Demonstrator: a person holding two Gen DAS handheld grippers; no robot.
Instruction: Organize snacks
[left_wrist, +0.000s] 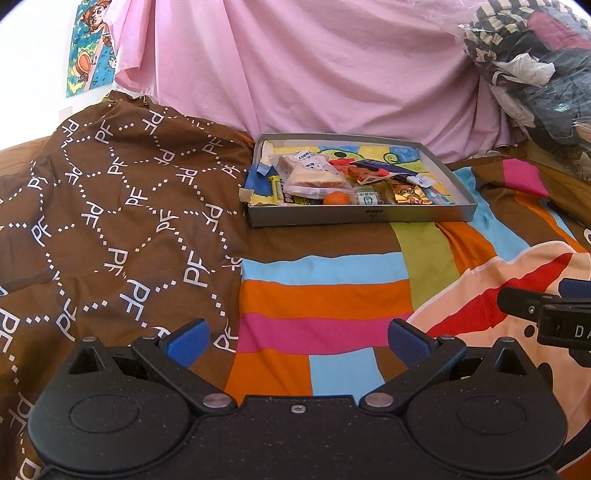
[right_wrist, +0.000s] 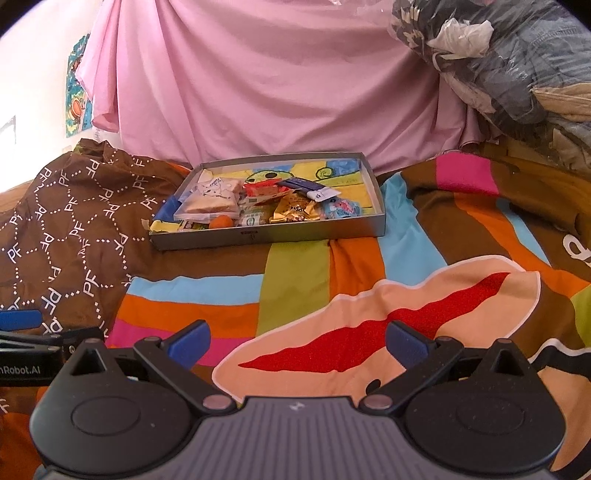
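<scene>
A shallow grey tray (left_wrist: 362, 216) (right_wrist: 266, 234) sits on the striped bedspread, well ahead of both grippers. Inside lie several snacks: a bagged toast slice (left_wrist: 314, 173) (right_wrist: 212, 201), a small orange ball (left_wrist: 337, 198) (right_wrist: 221, 222), a gold wrapper (left_wrist: 408, 194) (right_wrist: 293, 210), a red packet (left_wrist: 364, 171) (right_wrist: 264, 190) and a dark blue packet (left_wrist: 384, 168) (right_wrist: 299, 183). My left gripper (left_wrist: 297, 341) hovers open over the stripes, holding nothing. My right gripper (right_wrist: 297, 341) is open too, above the peach and red print.
A brown cloth printed with PF (left_wrist: 110, 221) (right_wrist: 66, 229) is bunched to the tray's left. A pink sheet (left_wrist: 314, 66) (right_wrist: 266, 74) hangs behind. Bagged clothes (left_wrist: 535, 66) (right_wrist: 509, 66) are piled at the right. The other gripper shows at each view's edge.
</scene>
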